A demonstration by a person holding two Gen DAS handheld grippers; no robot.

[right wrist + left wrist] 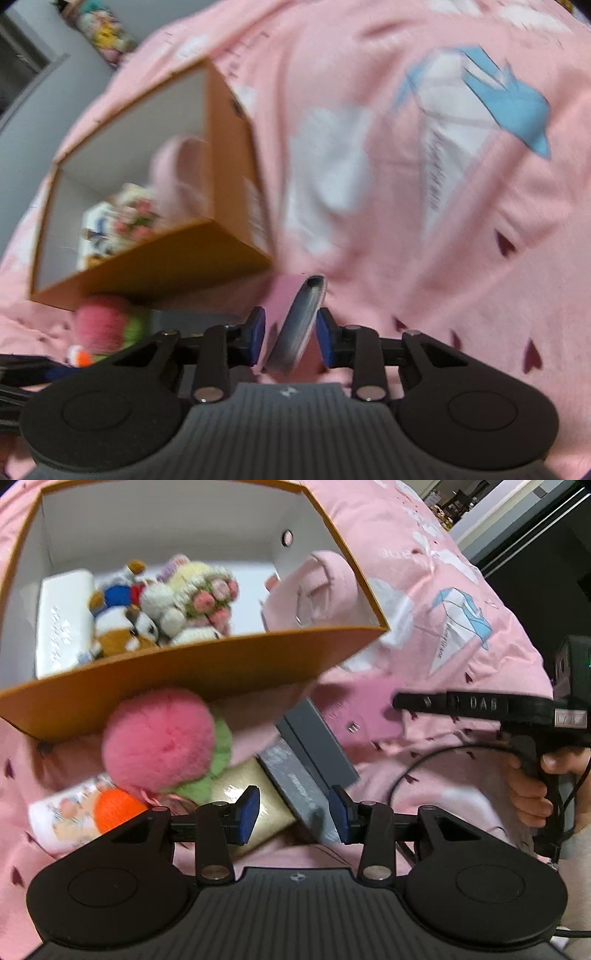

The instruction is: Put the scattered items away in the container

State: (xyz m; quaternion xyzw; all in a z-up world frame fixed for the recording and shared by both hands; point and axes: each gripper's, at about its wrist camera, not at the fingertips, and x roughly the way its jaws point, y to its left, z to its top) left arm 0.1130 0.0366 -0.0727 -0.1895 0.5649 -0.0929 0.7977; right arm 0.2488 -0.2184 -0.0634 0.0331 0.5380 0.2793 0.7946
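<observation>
The orange cardboard box with white lining [207,664] sits on the pink printed bedspread [443,590], already crowded with plush toys. The right gripper [290,336], jaws pinching a pink-covered booklet [295,325] by its edges, could let it slip out short of the box. The left gripper [293,814], jaws spread over the grey flat case [314,753], holds nothing.

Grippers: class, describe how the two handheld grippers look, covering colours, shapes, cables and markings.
Each gripper, left and right, has blue pads on black linkage arms with silver pivots, two round black discs and a ribbed grey base. The right gripper's side bears raised "DAS" lettering, a pistol handle and a black cable.
</observation>
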